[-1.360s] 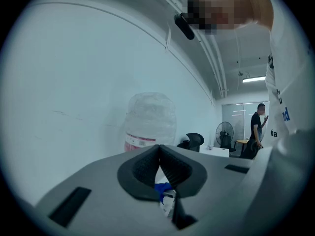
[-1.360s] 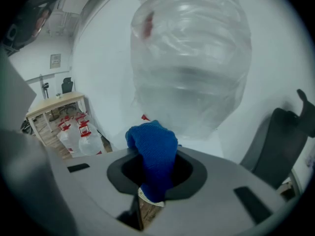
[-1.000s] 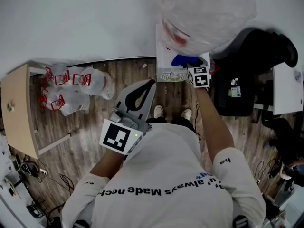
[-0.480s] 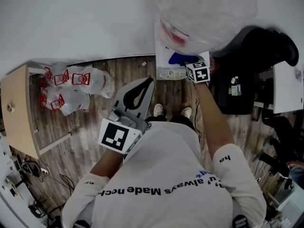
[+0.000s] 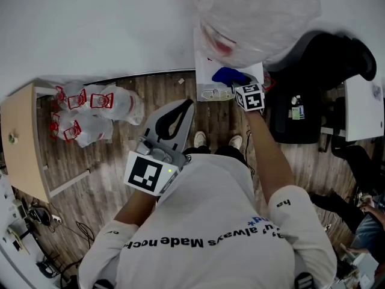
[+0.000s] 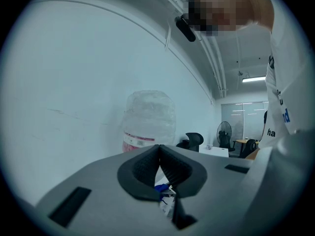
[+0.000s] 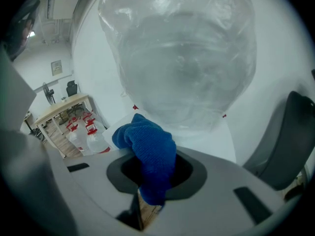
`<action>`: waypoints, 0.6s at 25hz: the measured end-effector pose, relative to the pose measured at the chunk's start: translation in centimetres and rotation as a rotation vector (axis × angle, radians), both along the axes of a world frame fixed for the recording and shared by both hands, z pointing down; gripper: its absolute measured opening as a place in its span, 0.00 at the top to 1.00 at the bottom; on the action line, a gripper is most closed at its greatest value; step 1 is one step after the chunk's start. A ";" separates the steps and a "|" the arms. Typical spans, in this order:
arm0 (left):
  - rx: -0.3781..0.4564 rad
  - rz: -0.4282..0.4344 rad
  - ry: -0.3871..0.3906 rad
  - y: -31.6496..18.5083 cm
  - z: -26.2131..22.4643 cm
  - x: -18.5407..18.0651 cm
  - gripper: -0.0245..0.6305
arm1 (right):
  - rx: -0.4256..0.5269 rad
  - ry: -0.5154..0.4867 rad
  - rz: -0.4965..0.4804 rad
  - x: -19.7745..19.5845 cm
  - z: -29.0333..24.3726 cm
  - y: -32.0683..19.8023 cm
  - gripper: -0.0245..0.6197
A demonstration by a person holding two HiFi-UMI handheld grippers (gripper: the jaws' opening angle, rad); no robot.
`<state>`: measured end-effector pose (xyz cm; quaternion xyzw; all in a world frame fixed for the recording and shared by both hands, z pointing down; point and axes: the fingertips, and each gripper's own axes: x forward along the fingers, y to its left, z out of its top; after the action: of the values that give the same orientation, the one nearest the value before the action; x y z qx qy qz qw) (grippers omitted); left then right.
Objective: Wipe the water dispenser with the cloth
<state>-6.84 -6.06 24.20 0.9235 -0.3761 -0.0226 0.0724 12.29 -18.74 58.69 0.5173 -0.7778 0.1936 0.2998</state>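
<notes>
The white water dispenser (image 5: 207, 71) stands against the wall, with a large clear bottle (image 5: 255, 17) wrapped in plastic on top. My right gripper (image 5: 237, 82) is shut on a blue cloth (image 5: 228, 75) and holds it against the dispenser's top front, just under the bottle. In the right gripper view the cloth (image 7: 147, 149) bulges out of the jaws in front of the bottle (image 7: 182, 58). My left gripper (image 5: 190, 105) hangs back over the floor, shut and with nothing in it; its view shows the fingertips (image 6: 156, 156) pressed together and the bottle (image 6: 147, 122) beyond.
Several clear water jugs with red caps (image 5: 90, 110) lie on the wooden floor at the left, beside a light wooden table (image 5: 21, 143). A black office chair (image 5: 313, 71) stands right of the dispenser, and a white table (image 5: 364, 110) is further right.
The right gripper and the cloth have shifted slightly back and forth along the dispenser's top. The left gripper has stayed where it was.
</notes>
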 end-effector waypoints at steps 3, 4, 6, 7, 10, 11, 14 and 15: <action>0.001 0.001 0.002 0.2 0.0 0.1 0.93 | 0.002 0.001 0.005 0.1 0.1 0.7 0.84; 0.002 0.001 0.002 0.2 0.0 0.1 0.93 | 0.001 0.001 0.007 0.2 0.1 1.0 0.84; 0.003 0.001 0.002 0.3 0.0 0.1 0.93 | -0.003 -0.001 0.015 0.3 0.2 1.5 0.84; 0.003 0.002 0.003 0.3 -0.1 0.1 0.93 | -0.004 -0.004 0.019 0.3 0.3 1.7 0.84; 0.003 0.004 0.002 0.4 -0.1 0.2 0.93 | -0.011 -0.031 0.040 0.5 0.1 2.4 0.84; 0.004 0.006 0.001 0.4 0.0 0.2 0.93 | -0.008 -0.044 0.051 0.7 -0.2 2.5 0.84; 0.006 0.009 0.000 0.2 -0.1 0.3 0.93 | 0.031 -0.064 0.097 2.1 -1.5 2.3 0.84; 0.007 0.010 0.001 0.2 -0.2 0.3 0.93 | 0.047 -0.062 0.114 2.8 -2.0 1.9 0.84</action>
<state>-6.53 -5.89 24.01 0.9255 -0.3714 -0.0243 0.0694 15.11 -16.80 56.67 0.5612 -0.7604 0.2080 0.2521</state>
